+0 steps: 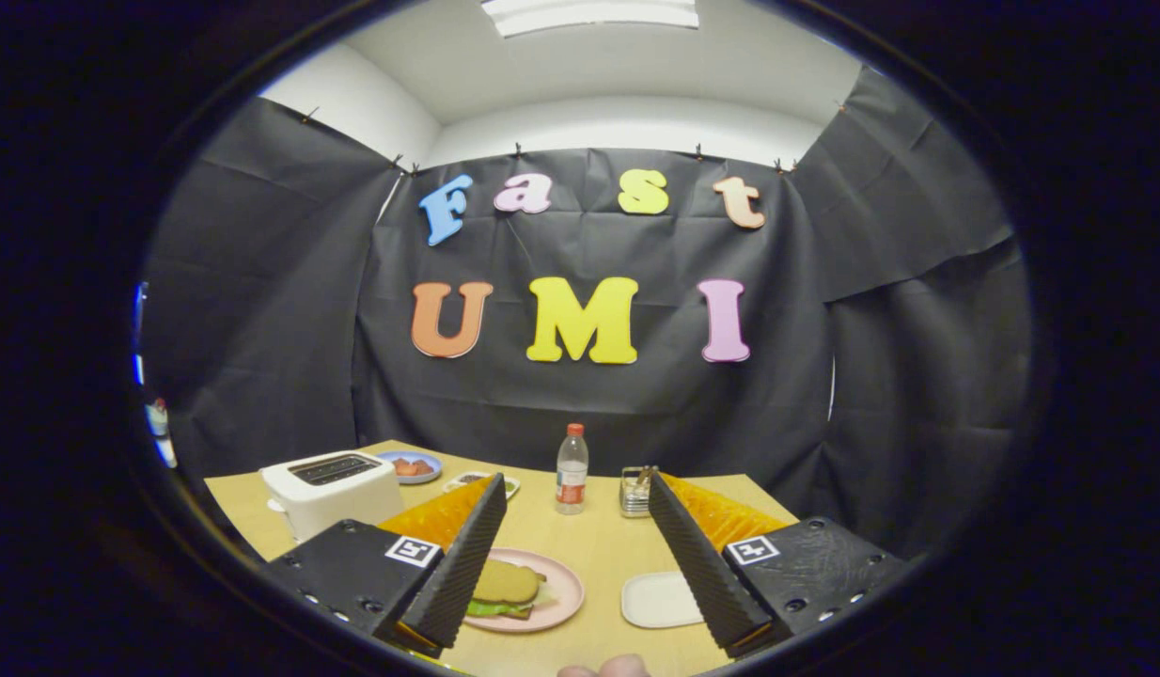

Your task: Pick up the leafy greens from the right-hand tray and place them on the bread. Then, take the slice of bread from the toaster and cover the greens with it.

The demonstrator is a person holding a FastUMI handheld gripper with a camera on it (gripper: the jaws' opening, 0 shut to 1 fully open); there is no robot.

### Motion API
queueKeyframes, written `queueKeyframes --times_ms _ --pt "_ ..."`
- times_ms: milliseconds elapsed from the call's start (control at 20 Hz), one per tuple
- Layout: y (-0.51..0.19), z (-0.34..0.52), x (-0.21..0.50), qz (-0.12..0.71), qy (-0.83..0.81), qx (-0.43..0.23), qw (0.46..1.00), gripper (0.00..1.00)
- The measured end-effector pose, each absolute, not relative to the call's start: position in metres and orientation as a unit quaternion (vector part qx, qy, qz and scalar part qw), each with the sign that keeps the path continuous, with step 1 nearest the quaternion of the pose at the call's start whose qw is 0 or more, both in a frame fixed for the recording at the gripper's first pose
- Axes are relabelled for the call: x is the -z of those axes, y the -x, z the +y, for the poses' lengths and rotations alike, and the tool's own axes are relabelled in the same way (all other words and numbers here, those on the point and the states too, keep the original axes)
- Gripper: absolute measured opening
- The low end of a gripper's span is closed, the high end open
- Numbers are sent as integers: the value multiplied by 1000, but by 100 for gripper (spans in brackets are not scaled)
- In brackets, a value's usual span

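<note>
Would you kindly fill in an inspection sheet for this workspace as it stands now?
Surface: light wooden table.
Job's things: pink plate between the tongs' fingers holds bread over leafy greens; white toaster beyond the left finger, its slots look empty; white tray bare.
Clutter: bottle, small metal holder, blue dish with reddish food, another small dish.
Grippers: tongs open, holding nothing.
Cables: nothing seen.
Surroundings: black cloth wall, ceiling light, fingertips at the near edge.
</note>
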State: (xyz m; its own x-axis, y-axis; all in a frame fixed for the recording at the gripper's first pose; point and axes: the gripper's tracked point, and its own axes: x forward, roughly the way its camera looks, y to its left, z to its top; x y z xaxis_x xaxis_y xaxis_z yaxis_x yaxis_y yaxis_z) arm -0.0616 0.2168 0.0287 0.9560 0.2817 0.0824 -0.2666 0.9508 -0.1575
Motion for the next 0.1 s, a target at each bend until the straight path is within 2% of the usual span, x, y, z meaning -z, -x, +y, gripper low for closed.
queueKeyframes --times_ms 100 --pt "66 222 -31 -55 69 -139 986 95"
